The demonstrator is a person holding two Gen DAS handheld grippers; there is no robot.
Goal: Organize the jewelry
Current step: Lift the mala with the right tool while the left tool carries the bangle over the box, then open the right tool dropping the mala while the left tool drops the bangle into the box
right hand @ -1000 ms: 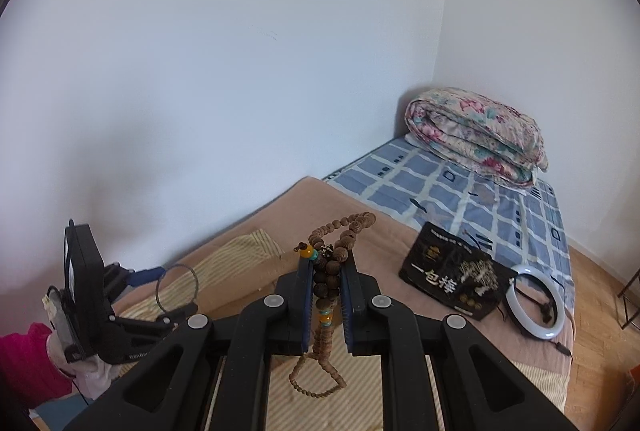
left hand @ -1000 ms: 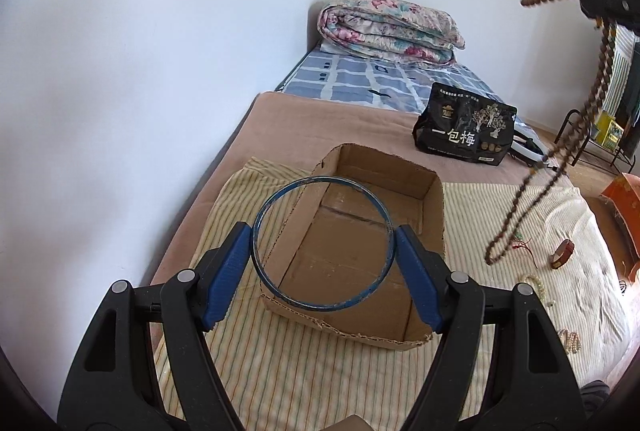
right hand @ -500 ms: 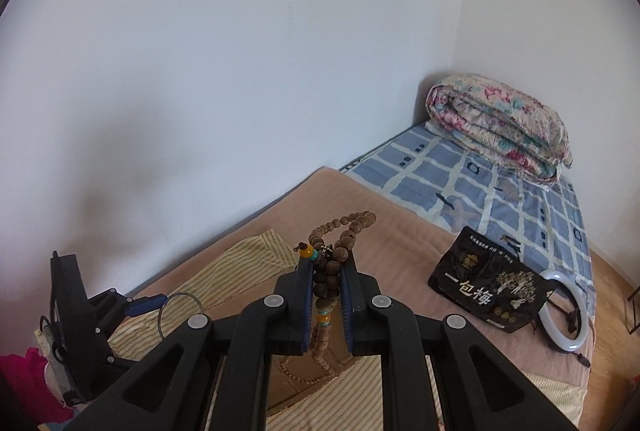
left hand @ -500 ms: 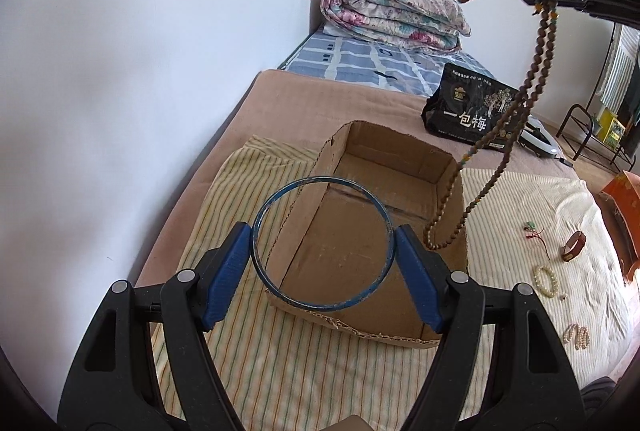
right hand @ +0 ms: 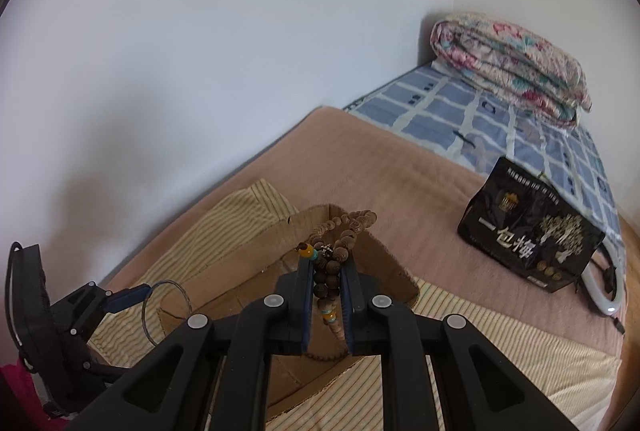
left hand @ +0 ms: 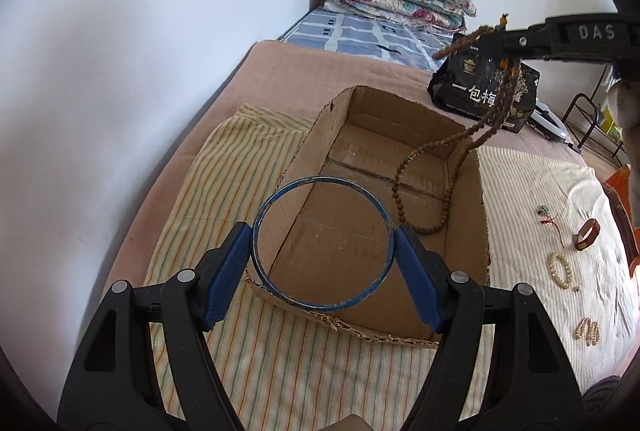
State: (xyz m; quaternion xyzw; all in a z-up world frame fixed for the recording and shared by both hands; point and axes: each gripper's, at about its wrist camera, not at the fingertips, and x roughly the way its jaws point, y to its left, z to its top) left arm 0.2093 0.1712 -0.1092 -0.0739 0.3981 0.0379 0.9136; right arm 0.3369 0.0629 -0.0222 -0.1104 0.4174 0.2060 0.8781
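Observation:
My left gripper (left hand: 323,245) is shut on a thin blue bangle (left hand: 280,291) and holds it over the near edge of an open cardboard box (left hand: 482,231). My right gripper (right hand: 327,273) is shut on a long brown bead necklace (right hand: 326,283) above the box (right hand: 384,263). In the left wrist view the necklace (left hand: 448,191) hangs from the right gripper (left hand: 496,39) and its lower loop lies on the box floor at the far right side. The left gripper with the bangle (right hand: 148,315) also shows in the right wrist view.
The box stands on a striped cloth (left hand: 224,167) on a bed beside a white wall. Loose on a white cloth at the right lie a brown bracelet (left hand: 587,234), a pearl bracelet (left hand: 561,270), a red-string charm (left hand: 549,217) and small pearls (left hand: 587,331). A black bag (left hand: 486,91) stands behind the box.
My right gripper has carried the necklace leftward from above the white cloth to over the box and lowered it until its loop reached the box floor. The left gripper has held still with the bangle.

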